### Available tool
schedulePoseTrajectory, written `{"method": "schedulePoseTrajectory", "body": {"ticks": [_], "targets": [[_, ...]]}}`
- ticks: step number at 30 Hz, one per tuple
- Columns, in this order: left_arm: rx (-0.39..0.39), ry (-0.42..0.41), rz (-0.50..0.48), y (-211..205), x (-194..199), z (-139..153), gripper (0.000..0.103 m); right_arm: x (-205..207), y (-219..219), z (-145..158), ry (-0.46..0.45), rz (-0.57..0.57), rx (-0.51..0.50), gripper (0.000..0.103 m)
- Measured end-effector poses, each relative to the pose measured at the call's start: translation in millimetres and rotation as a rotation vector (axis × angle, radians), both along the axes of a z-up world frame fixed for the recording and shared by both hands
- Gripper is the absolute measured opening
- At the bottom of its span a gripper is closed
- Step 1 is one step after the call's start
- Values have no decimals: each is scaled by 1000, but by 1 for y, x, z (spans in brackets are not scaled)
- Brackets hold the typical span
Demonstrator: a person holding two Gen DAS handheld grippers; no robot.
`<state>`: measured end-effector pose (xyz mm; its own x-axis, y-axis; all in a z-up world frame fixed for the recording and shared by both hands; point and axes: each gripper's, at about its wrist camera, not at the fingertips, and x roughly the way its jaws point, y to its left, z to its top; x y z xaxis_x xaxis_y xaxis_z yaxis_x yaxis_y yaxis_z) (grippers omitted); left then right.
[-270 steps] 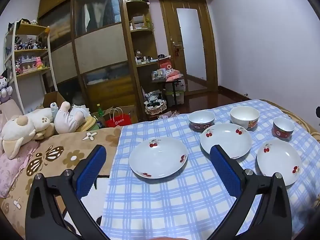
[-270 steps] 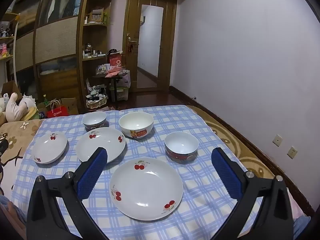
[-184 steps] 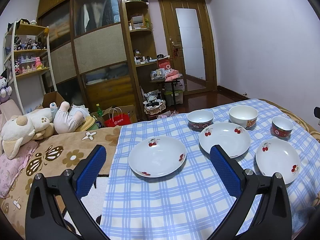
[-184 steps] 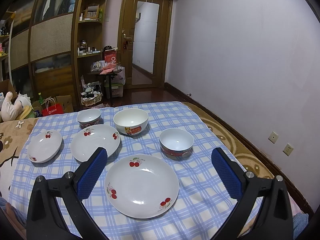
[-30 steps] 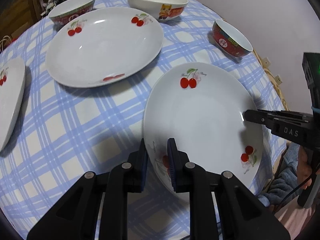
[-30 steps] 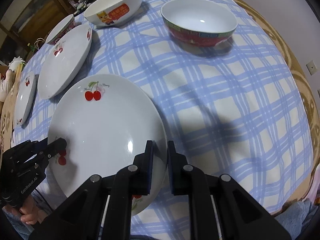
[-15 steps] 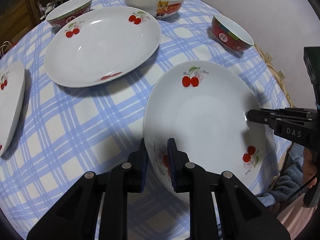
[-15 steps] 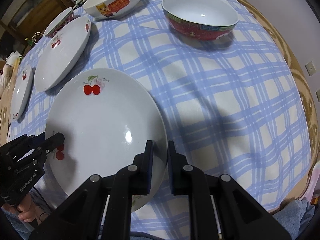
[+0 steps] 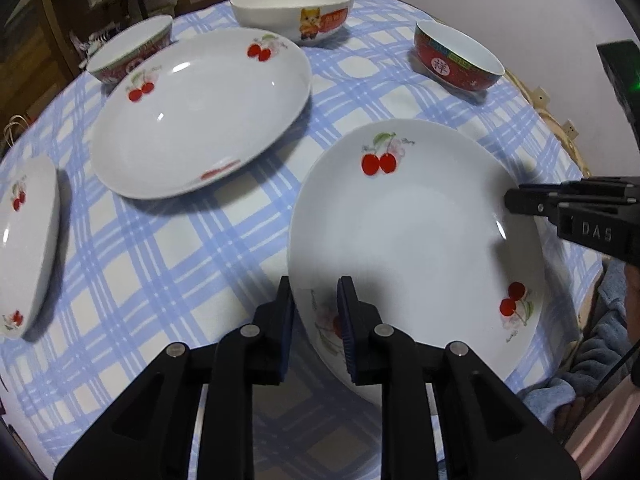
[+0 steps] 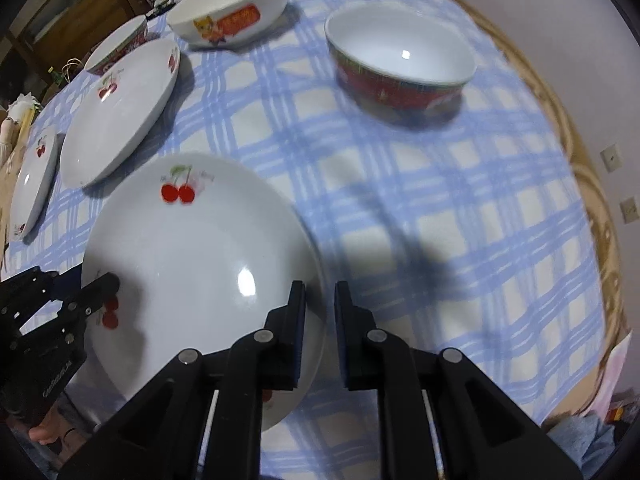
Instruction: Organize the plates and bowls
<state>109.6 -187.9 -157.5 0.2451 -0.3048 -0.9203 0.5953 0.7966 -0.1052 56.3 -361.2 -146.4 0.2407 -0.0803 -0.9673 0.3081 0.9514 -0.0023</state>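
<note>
A white cherry-print plate is nearest, over the blue checked cloth. My left gripper straddles its left rim, one pad outside and one inside; its jaws are opening slightly with the rim still between them. My right gripper is shut on the opposite rim. Each gripper also shows in the other wrist view, the right gripper and the left gripper. A second cherry plate lies behind on the left, and a third plate at the far left.
Three bowls stand at the back: a white cartoon bowl, a red bowl on the right, and a red-patterned bowl on the left. The table edge and a person's clothing are close on the near side.
Both grippers stay on the near plate's opposite rims. The gap between the left pads is slightly wider. The plates and bowls behind sit a little lower and nearer in both views.
</note>
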Motion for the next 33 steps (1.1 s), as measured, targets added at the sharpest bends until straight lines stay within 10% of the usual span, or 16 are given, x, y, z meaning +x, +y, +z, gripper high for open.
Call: {"method": "schedulePoseTrajectory", "body": {"ticks": [9, 15, 23, 33], "targets": [[-24, 33, 98, 30, 16, 14, 41, 1, -7, 13, -41, -21, -18, 34], [-7, -35, 165, 51, 21, 33, 82, -2, -11, 27, -107, -17, -6, 58], [17, 2, 227, 81, 48, 48, 84, 8, -3, 50, -240, -7, 39, 96], [63, -95, 295, 94, 84, 75, 84, 50, 17, 85, -362, 41, -8, 103]]}}
